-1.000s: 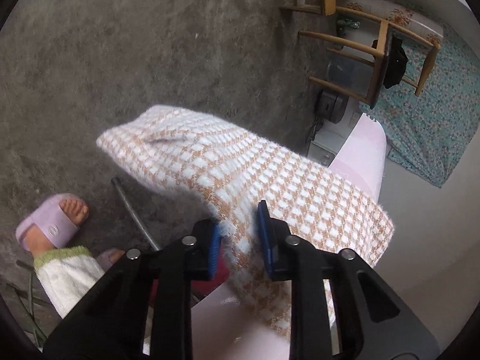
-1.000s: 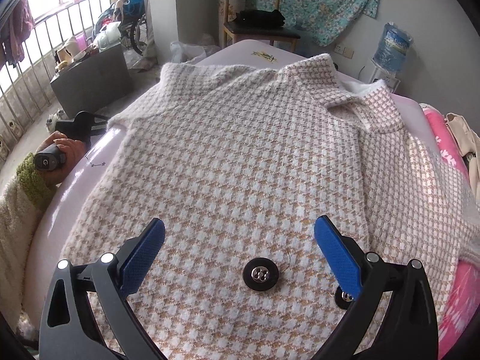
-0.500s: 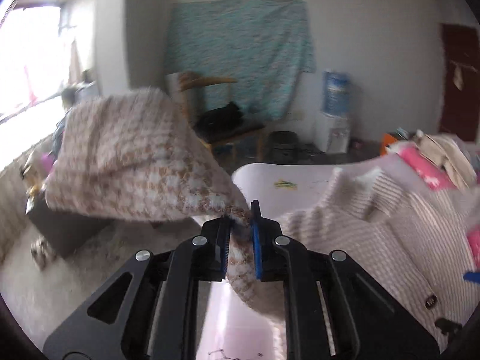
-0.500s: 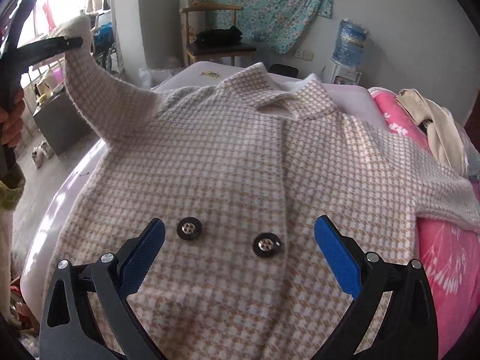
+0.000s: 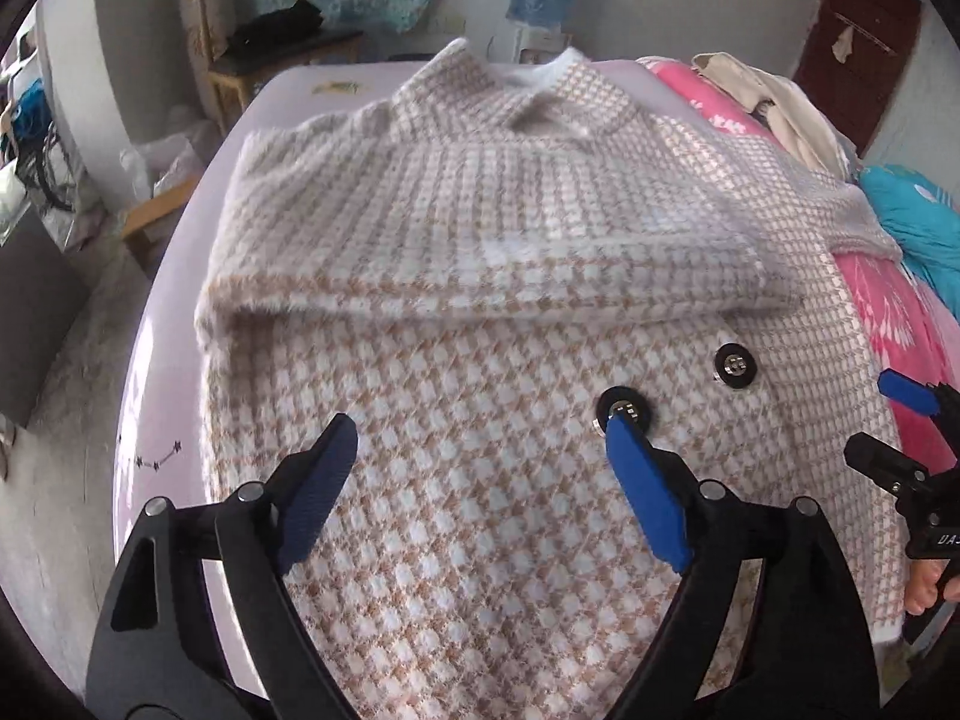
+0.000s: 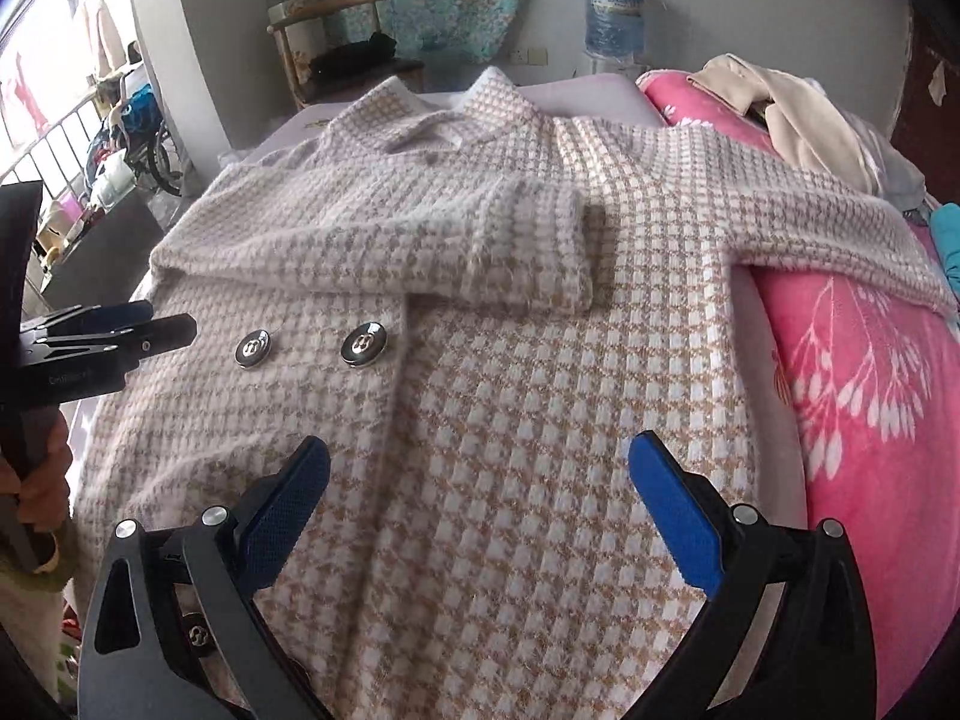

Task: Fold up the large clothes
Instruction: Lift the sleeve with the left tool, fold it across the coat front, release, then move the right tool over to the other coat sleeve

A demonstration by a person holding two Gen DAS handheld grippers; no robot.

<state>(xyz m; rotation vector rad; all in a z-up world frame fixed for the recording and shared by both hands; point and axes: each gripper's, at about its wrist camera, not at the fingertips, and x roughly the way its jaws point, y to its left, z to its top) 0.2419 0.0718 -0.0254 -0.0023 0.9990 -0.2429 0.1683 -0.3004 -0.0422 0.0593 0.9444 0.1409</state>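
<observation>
A pink-and-tan houndstooth coat (image 5: 480, 420) (image 6: 540, 420) lies face up on the bed, collar at the far end. Its left sleeve (image 5: 480, 240) (image 6: 390, 240) is folded across the chest, the cuff (image 6: 534, 252) near the middle. The other sleeve (image 6: 810, 210) stretches out to the right over the pink cover. Two dark buttons (image 5: 624, 408) (image 6: 366, 345) show on the front. My left gripper (image 5: 480, 474) hovers over the coat's lower front, its jaws opening with nothing between them. My right gripper (image 6: 480, 492) hangs open above the coat's right half, empty.
A pink flowered cover (image 6: 852, 396) and a beige garment (image 6: 780, 102) lie at the bed's right. A blue cloth (image 5: 918, 222) sits further right. Behind the bed stand a wooden chair (image 6: 336, 54) and a water jug (image 6: 615, 12). The bed's left edge (image 5: 156, 360) drops to the floor.
The left gripper carried the left sleeve up from the bedside, laid it across the coat's chest and let go, jaws now wide. The right gripper slid rightward over the coat, still open.
</observation>
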